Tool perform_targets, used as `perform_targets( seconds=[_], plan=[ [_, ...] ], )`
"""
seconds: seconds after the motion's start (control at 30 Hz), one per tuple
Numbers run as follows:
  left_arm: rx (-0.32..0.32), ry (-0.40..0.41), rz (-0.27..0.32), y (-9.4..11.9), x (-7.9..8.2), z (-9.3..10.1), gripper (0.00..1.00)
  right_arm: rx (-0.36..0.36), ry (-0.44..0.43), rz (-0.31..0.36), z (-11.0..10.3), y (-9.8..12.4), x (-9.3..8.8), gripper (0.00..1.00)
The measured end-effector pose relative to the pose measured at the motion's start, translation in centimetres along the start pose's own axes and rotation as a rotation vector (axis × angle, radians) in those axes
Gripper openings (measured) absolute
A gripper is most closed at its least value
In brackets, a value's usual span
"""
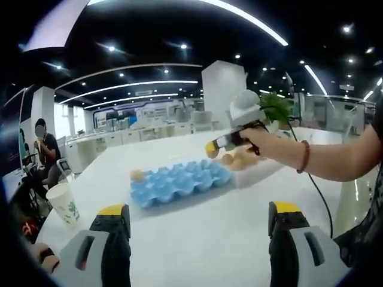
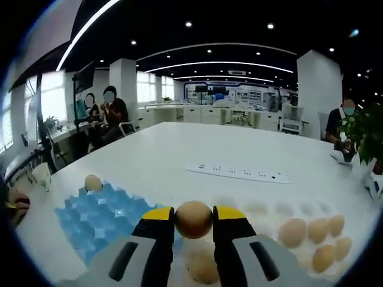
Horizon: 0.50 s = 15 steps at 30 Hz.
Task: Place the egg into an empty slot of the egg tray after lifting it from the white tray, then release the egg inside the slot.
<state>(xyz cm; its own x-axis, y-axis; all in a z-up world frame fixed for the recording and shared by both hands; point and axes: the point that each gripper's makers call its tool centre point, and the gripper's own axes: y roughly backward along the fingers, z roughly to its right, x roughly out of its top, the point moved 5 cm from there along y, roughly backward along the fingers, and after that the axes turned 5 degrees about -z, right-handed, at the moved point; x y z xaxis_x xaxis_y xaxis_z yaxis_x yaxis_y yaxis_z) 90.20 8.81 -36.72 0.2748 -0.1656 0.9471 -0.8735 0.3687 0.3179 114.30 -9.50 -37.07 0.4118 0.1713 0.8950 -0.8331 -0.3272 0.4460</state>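
**Inspector A:** Where is the egg (image 2: 193, 219) recorded at this moment?

**Inspector B:** In the right gripper view it is seen clamped between the yellow-tipped jaws of the right gripper (image 2: 193, 222), at lower centre of the frame, raised clear of the white tray (image 2: 287, 210). Several more eggs are noted on that tray at lower right, and another directly below the jaws.

**Inspector A:** And the destination?

**Inspector B:** The blue egg tray (image 2: 102, 218) is placed at lower left of the same frame, just beside the white tray. One egg (image 2: 93, 182) is already seated at its far upper corner; the other slots are seen empty. The coming move is therefore judged to turn on a leftward shift across the frame, then a descent into a slot.

**Inspector A:** Is the egg's long axis established?

**Inspector B:** It cannot be told; the outline appears nearly round.

**Inspector A:** The left gripper (image 1: 198, 216)?

**Inspector B:** Its jaws are held wide apart with nothing between them, low in the left gripper view above bare worktop (image 1: 197, 239), well short of the egg tray (image 1: 179, 181). The right gripper (image 1: 211, 149) is seen above the tray's right end, plainly the nearer of the two.
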Motion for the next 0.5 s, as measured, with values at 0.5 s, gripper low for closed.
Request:
perform_targets(
  seconds=[0.5],
  plan=[
    [-0.002, -0.001, -0.007, 0.1, -0.2, -0.1, 0.98, 0.069, 0.03, -0.004, -3.8, -0.9, 0.5, 0.25]
  ],
)
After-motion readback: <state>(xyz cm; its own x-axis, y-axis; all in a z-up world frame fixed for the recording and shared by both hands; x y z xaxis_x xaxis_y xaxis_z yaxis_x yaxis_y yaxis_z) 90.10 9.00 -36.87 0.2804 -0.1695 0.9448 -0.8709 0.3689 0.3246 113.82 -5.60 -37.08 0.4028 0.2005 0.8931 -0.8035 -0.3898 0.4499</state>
